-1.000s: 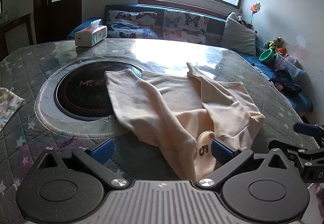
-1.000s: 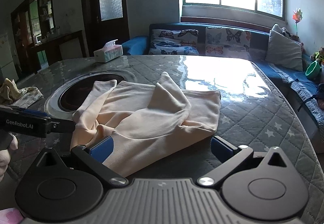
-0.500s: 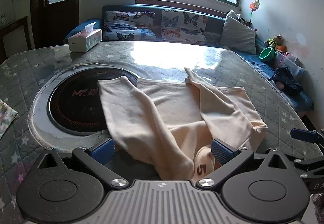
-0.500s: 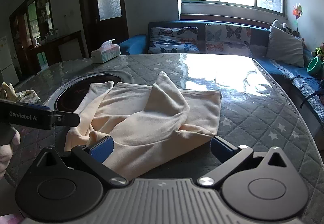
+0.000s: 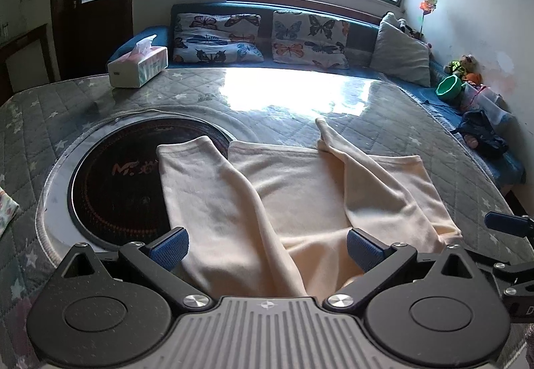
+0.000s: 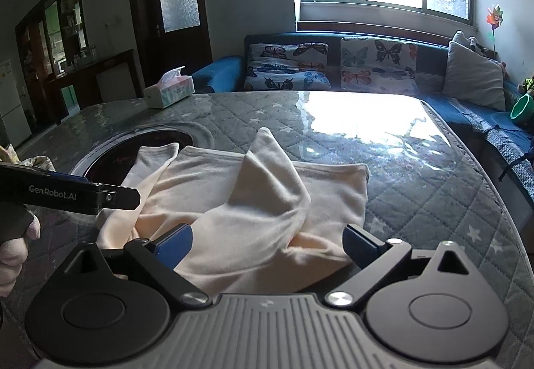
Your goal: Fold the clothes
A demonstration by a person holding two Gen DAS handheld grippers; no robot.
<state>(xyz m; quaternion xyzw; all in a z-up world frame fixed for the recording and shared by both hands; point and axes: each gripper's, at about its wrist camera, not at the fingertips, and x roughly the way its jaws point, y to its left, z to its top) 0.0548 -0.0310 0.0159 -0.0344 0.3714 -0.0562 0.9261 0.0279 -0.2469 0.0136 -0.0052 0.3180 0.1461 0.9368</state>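
**Cream garment between two wide-set grippers**

Quilted grey table point(image 5: 383, 108) fills both views, window glare washing out its far middle. Cream garment point(image 5: 300, 198) lies centre frame, sleeves folded over the body, left sleeve overlapping the dark round inset point(image 5: 113, 188). Near hem is cut off behind each gripper body. Left gripper point(image 5: 267, 247) is spread wide, nothing pinched, cloth lying between the pads. Right gripper point(image 6: 267, 243) likewise spread, holding nothing. Tissue box point(image 5: 138, 65) sits upper left; sofa point(image 6: 333, 68) runs behind. Patterned cloth at left edge point(image 5: 6, 212) mostly out of frame.
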